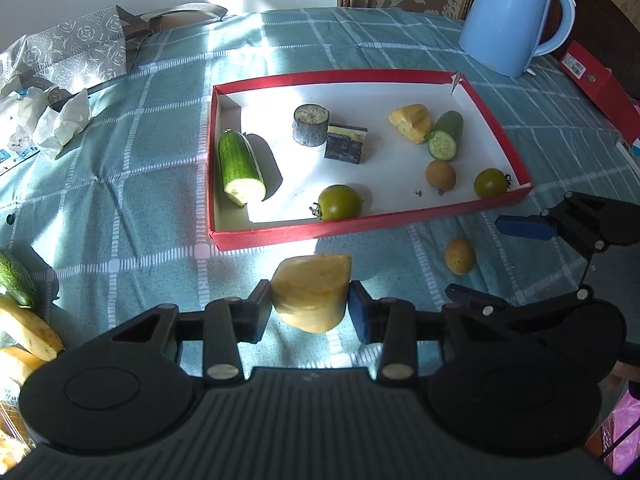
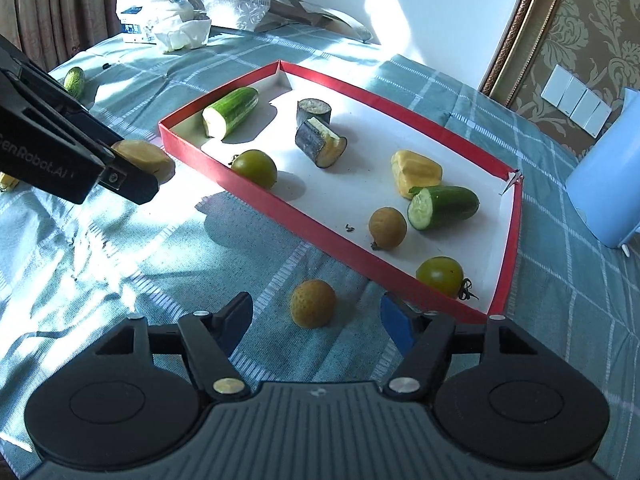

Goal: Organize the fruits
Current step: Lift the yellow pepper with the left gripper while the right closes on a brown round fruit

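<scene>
My left gripper (image 1: 310, 308) is shut on a yellow fruit chunk (image 1: 312, 292), held just in front of the red-rimmed tray (image 1: 280, 236); the chunk also shows in the right wrist view (image 2: 144, 156). The tray holds two cucumber pieces (image 1: 240, 166), two eggplant pieces (image 1: 310, 124), a yellow chunk (image 1: 410, 122), two green tomatoes (image 1: 340, 202) and a brown round fruit (image 1: 440, 176). My right gripper (image 2: 316, 320) is open, its fingers on either side of a small orange round fruit (image 2: 313, 303) on the cloth, apart from it.
A blue kettle (image 1: 508, 16) stands behind the tray. A red box (image 1: 596, 80) lies far right. Tissues and a grey bag (image 1: 60, 64) lie far left. A cucumber piece (image 1: 14, 278) and banana pieces (image 1: 28, 332) lie at the left edge.
</scene>
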`<state>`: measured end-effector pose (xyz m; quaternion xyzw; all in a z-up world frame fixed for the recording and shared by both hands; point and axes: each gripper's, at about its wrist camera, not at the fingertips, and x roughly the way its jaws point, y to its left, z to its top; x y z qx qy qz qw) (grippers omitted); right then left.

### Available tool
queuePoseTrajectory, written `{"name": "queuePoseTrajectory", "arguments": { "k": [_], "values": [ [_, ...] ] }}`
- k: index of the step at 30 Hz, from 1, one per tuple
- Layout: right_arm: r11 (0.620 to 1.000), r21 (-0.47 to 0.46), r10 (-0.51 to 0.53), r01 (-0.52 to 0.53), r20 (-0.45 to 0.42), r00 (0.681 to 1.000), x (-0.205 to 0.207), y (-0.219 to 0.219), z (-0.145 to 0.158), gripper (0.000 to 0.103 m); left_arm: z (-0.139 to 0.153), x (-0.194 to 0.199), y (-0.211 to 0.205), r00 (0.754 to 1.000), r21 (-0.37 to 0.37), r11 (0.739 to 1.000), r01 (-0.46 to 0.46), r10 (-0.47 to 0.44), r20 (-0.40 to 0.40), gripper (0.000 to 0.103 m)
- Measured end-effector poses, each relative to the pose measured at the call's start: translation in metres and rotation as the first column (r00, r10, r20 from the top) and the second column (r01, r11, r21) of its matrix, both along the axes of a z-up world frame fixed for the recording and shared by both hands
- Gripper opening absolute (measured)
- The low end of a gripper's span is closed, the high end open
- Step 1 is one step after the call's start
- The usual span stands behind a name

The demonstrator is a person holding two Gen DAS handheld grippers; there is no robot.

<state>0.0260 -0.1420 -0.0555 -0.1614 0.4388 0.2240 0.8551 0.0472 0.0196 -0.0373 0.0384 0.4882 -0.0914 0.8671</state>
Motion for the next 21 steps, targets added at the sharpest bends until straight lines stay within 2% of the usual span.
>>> {"name": "queuePoseTrajectory", "arguments": {
  "k": [2, 9, 10, 12, 17, 21],
  "values": [
    [1.0, -0.004, -0.002, 0.002, -0.018, 1.0, 0.004, 0.001, -0.005, 0.056, 0.0, -0.001, 0.002, 1.0, 0.001, 1.0, -0.002, 0.002, 0.001, 0.038],
    [1.0, 0.009, -0.003, 0.003, -0.045, 0.999, 0.013, 0.001, -0.011, 0.055, 0.002, 0.0, 0.005, 1.0, -0.001, 1.0, 0.002, -0.002, 0.006, 0.038],
    [1.0, 0.006, 0.0, 0.001, -0.047, 0.999, 0.014, 0.002, -0.011, 0.053, 0.002, 0.0, 0.004, 1.0, -0.001, 1.0, 0.003, -0.003, 0.005, 0.038],
    [1.0, 0.007, 0.007, -0.007, -0.069, 0.998, 0.017, 0.003, -0.013, 0.041, 0.002, 0.001, 0.004, 1.0, -0.002, 1.0, 0.003, -0.003, 0.002, 0.038],
    [1.0, 0.009, 0.013, -0.012, -0.084, 0.996, 0.018, 0.005, -0.015, 0.038, 0.003, 0.002, 0.004, 1.0, -0.004, 1.0, 0.006, -0.006, 0.005, 0.038],
    [1.0, 0.012, 0.013, -0.012, -0.087, 0.996, 0.019, 0.005, -0.015, 0.027, 0.003, 0.003, 0.005, 1.0, -0.004, 1.0, 0.004, -0.004, 0.006, 0.038]
  ]
}}
